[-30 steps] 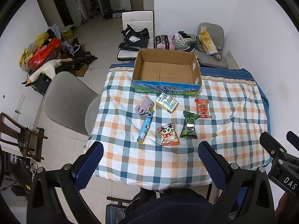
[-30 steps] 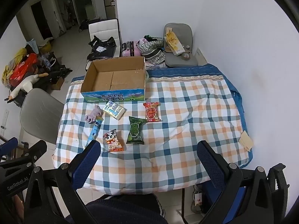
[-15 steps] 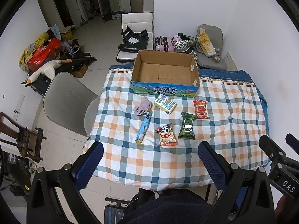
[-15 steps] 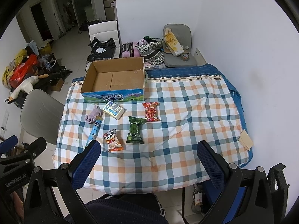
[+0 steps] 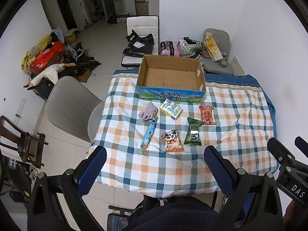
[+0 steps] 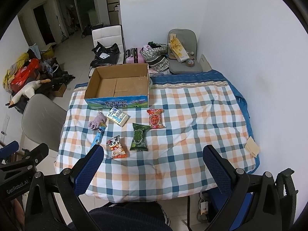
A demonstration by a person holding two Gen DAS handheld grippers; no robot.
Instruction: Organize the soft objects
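An empty cardboard box (image 5: 171,77) (image 6: 119,84) stands at the far side of the checked table cloth (image 5: 240,111) (image 6: 202,111). In front of it lie a purple cloth (image 5: 147,112) (image 6: 95,120), a white carton (image 5: 171,109) (image 6: 117,116), a blue tube packet (image 5: 149,133) (image 6: 99,135), a panda snack bag (image 5: 172,141) (image 6: 116,147), a green packet (image 5: 193,131) (image 6: 139,137) and a red packet (image 5: 207,115) (image 6: 155,118). My left gripper (image 5: 154,170) and right gripper (image 6: 153,168) are open and empty, held high above the near table edge.
A grey chair (image 5: 71,107) stands at the table's left side. A white chair (image 5: 141,36) with black bags, a pink case (image 5: 170,48) and a grey chair (image 5: 217,57) stand behind the table. A white wall runs along the right. Clutter lies on the floor at far left.
Both grippers have pulled back and up a little; the table and its objects look slightly smaller and lower. Nothing on the table has moved.
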